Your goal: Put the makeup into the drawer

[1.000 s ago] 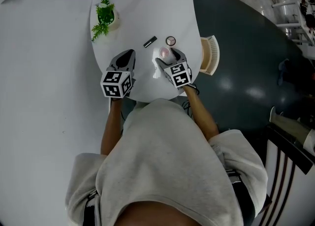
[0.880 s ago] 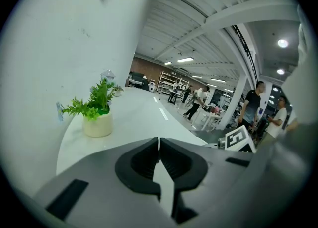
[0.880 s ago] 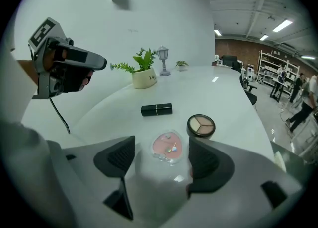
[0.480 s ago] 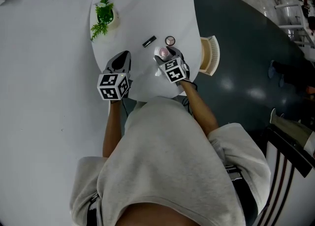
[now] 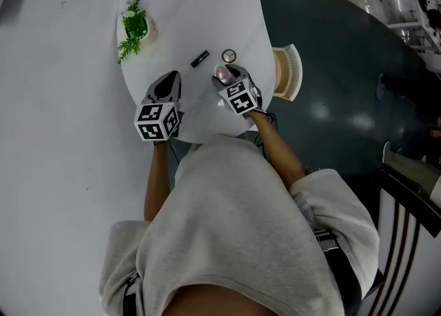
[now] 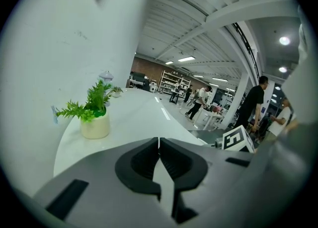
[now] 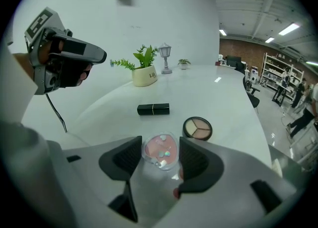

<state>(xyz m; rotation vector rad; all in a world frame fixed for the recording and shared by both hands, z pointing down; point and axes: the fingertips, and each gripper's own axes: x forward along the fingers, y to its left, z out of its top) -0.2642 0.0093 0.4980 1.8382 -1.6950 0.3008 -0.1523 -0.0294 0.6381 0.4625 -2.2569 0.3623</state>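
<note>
A round pink blush compact lies on the white table between the pads of my right gripper. The jaws have just been closing, and both pads now touch its sides. In the head view the compact shows at the tip of that right gripper. Beyond it lie a black lipstick and a round eyeshadow palette. My left gripper is shut on nothing and hovers over the table's near left. A beige open drawer juts out at the table's right edge.
A potted green plant and a small lamp ornament stand at the far left of the table. A white wall runs along the left side. Dark floor lies right of the table, and people stand far off in the hall.
The right gripper's jaws have narrowed around the pink compact. Both hands have stayed about where they were; the head view has shifted slightly.
</note>
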